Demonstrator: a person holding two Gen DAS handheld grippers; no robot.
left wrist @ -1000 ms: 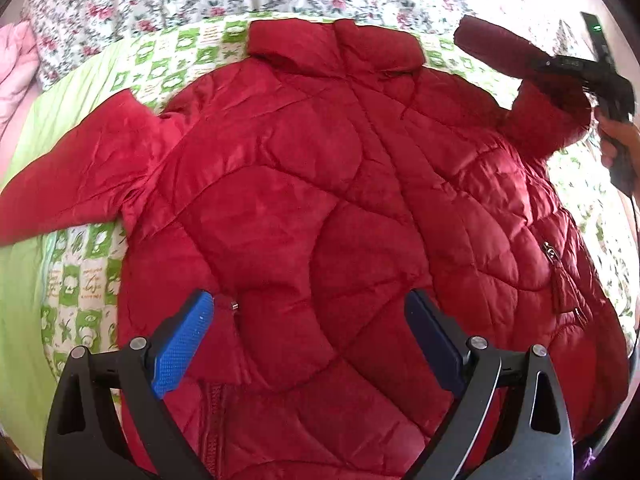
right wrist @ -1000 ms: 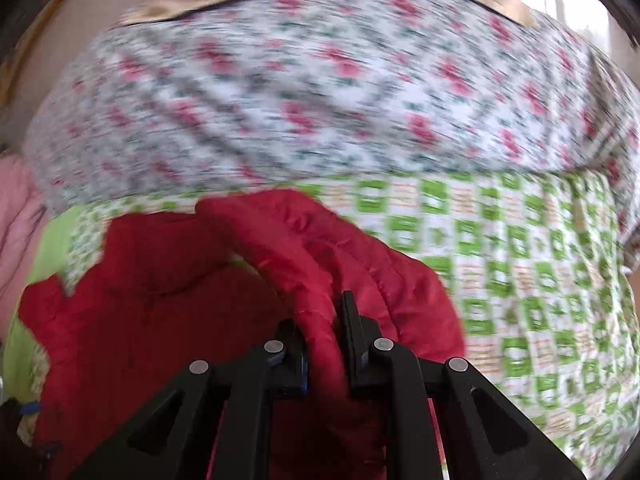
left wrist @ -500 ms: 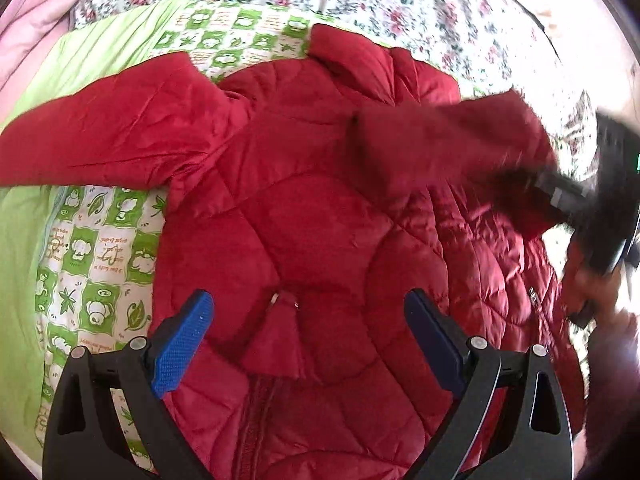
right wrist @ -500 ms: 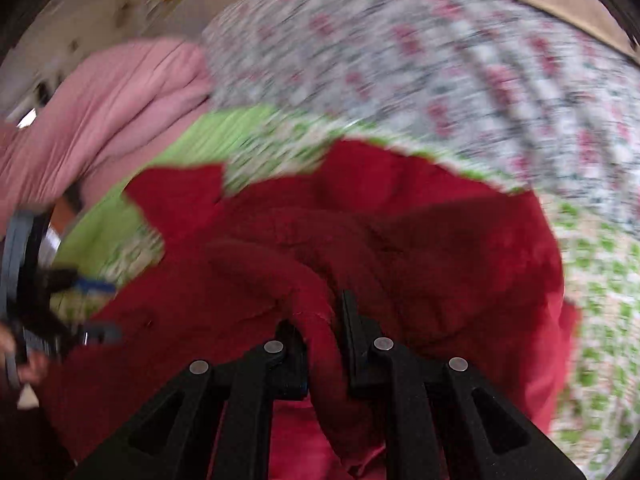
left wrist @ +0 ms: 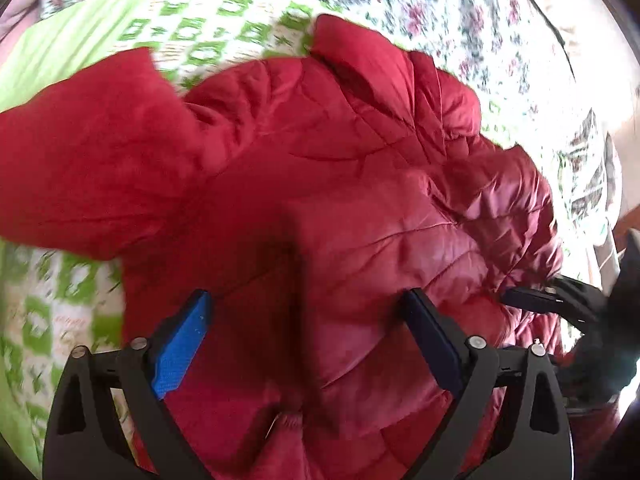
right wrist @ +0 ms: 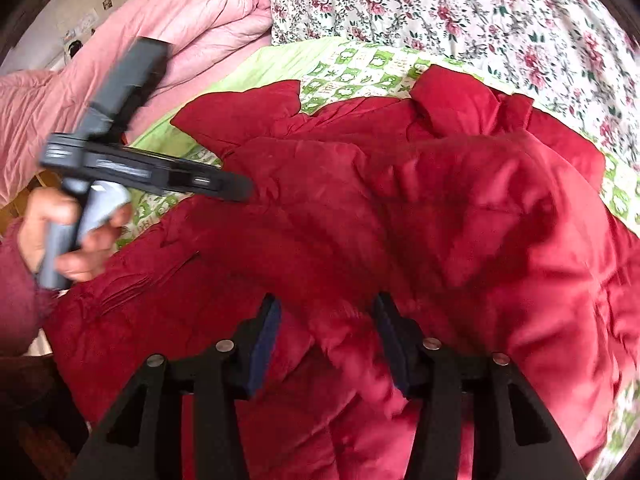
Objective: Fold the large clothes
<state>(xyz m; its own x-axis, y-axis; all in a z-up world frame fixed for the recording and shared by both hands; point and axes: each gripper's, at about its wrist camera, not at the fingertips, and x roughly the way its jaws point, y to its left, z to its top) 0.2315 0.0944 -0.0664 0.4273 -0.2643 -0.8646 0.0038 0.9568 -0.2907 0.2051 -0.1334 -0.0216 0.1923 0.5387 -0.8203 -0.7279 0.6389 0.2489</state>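
Observation:
A red quilted jacket point(left wrist: 360, 208) lies spread on the bed, collar point(left wrist: 360, 52) at the far side. Its right sleeve point(right wrist: 400, 200) is folded across the body. My right gripper point(right wrist: 328, 336) hovers low over that sleeve's cuff; its jaws are opening, with the cuff loose between the pads. My left gripper point(left wrist: 306, 320) hangs over the jacket's middle. Its jaws are wide and closing slightly, with only jacket fabric below them. The other sleeve point(left wrist: 92, 168) stretches out to the left. Each gripper shows in the other's view: the left gripper point(right wrist: 236, 188) in a hand point(right wrist: 68, 236), the right gripper point(left wrist: 520, 300) at the jacket's right edge.
Under the jacket lies a green-and-white patterned blanket point(right wrist: 360, 68). Behind it is a floral sheet point(right wrist: 480, 12), with a bunched pink quilt point(right wrist: 140, 40) at the far left. A dark red sleeve of the person point(right wrist: 16, 304) enters at the lower left.
The right gripper swung the sleeve leftward and down across the jacket's body, then its shut jaws parted. The left gripper shifted sideways over the jacket and its jaws narrowed a little.

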